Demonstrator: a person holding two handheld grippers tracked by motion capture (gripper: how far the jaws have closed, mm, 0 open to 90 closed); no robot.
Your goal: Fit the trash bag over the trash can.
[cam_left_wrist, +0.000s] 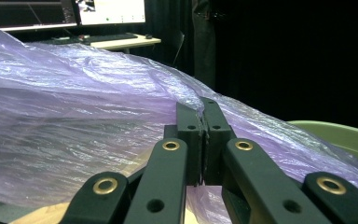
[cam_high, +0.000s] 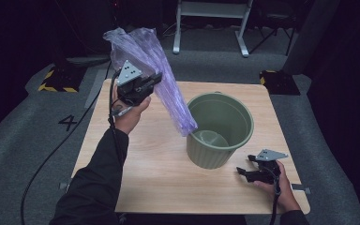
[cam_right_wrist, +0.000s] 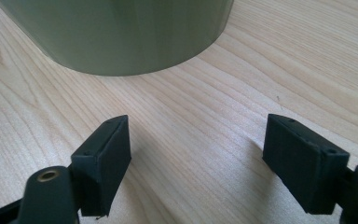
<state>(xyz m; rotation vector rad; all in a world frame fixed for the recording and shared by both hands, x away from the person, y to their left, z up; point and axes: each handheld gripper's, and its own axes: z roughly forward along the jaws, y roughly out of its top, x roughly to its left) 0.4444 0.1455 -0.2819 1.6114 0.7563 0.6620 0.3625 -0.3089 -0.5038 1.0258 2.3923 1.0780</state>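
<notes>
- Purple, thin and crinkly, the plastic bag (cam_high: 154,70) hangs in the air above the table, a long gathered sheet of glossy film with fine wrinkles all over.
- Its long axis runs on a slant: upper end high at the far left, lower end pointing down and right, its tip reaching the near-left rim of the bucket (cam_high: 225,136).
- Left gripper (cam_high: 146,84) has its jaws pressed together on the film partway along; in the left gripper view the plastic (cam_left_wrist: 98,121) is nipped right between the two black pads and billows to either side.
- Bucket is olive green, smooth matte plastic, round, tapering toward the base, standing upright; inside it, its bare floor shows beside the bag's tip.
- Right gripper (cam_high: 243,172) rests low at the near right, just beside the bucket's base, jaws spread wide with nothing between them.
- Table (cam_high: 159,159) is light wood grain, square, with rounded corners.
</notes>
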